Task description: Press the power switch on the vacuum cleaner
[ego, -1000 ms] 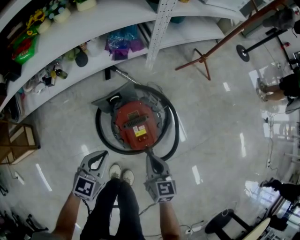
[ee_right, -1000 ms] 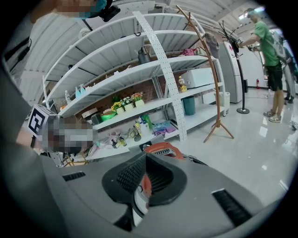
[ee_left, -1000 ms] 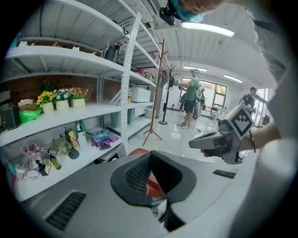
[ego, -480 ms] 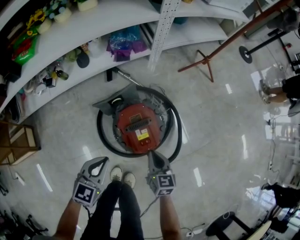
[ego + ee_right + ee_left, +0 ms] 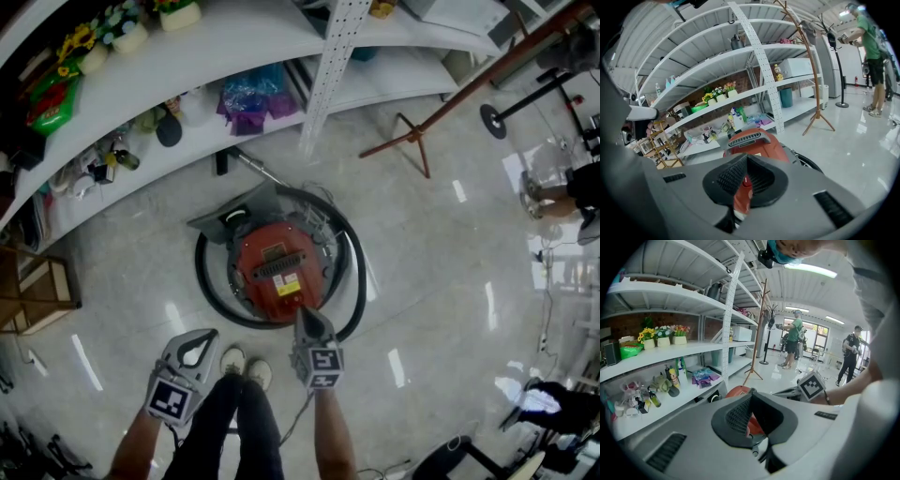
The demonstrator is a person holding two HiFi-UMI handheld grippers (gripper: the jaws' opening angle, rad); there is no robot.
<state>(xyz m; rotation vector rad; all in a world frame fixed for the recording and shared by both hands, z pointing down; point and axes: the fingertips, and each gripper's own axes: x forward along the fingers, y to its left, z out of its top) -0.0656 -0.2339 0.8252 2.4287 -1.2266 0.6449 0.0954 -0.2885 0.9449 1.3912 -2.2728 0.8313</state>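
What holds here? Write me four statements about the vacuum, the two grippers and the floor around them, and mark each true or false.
1. The red round vacuum cleaner sits on the glossy floor with a black hose looped around it. True.
2. On the right gripper the fingers are spread wide. False: they are closed together, with the tip at the vacuum's near edge.
3. The left gripper rests on top of the vacuum. False: it is held apart from the vacuum, beside the person's white shoes.
4. A brown wooden coat stand stands on the floor beyond the vacuum. True.
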